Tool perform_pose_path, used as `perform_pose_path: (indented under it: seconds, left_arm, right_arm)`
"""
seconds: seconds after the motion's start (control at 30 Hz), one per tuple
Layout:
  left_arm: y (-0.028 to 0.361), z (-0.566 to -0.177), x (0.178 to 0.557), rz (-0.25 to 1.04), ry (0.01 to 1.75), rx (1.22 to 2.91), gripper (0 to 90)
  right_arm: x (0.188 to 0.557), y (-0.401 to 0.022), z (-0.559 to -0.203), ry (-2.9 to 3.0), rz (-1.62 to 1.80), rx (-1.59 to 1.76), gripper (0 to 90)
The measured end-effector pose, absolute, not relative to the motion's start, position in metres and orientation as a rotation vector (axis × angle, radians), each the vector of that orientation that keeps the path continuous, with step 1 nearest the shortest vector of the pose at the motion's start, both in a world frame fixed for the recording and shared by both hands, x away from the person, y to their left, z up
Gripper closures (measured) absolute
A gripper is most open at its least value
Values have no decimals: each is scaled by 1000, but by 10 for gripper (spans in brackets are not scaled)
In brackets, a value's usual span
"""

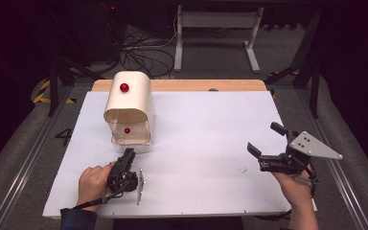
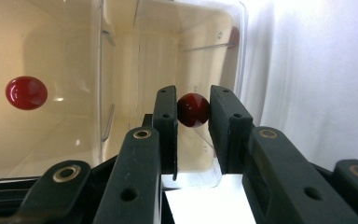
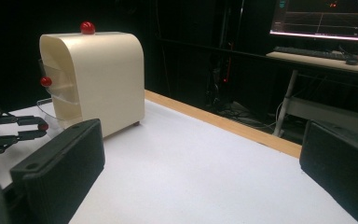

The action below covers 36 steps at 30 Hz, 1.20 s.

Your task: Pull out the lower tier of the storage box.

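A cream box [image 1: 129, 96] with a rounded top stands at the table's back left, with a red knob [image 1: 124, 87] on top. Its open front holds clear drawers; the upper drawer's red knob [image 1: 127, 130] faces me. My left gripper [image 1: 129, 152] reaches the lower clear drawer [image 1: 133, 143]. In the left gripper view its jaws [image 2: 193, 100] are shut on that drawer's red knob [image 2: 193, 113], and the pads touch both sides. My right gripper [image 1: 266, 138] hovers at the right, far from the box, jaws wide open with nothing between them [image 3: 200, 140].
A white sheet [image 1: 196, 143] covers the table, with a wooden strip [image 1: 196, 85] along the far edge. Beyond it stand a white table frame [image 1: 215, 28] and floor cables [image 1: 143, 52]. A monitor [image 3: 324, 18] glows behind.
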<state>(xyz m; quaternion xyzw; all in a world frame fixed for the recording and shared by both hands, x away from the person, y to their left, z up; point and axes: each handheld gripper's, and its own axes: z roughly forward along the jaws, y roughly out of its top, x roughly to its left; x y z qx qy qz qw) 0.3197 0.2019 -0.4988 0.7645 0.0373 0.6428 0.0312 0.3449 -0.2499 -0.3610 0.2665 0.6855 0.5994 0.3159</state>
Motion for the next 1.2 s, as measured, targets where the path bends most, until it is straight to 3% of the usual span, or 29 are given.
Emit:
perform_pose_path:
  seconds: [1.2]
  left_arm:
    - [202,-494,302,1903,150,2371,733]
  right_arm:
    - [345,-251,-361,1799,1590,705,5]
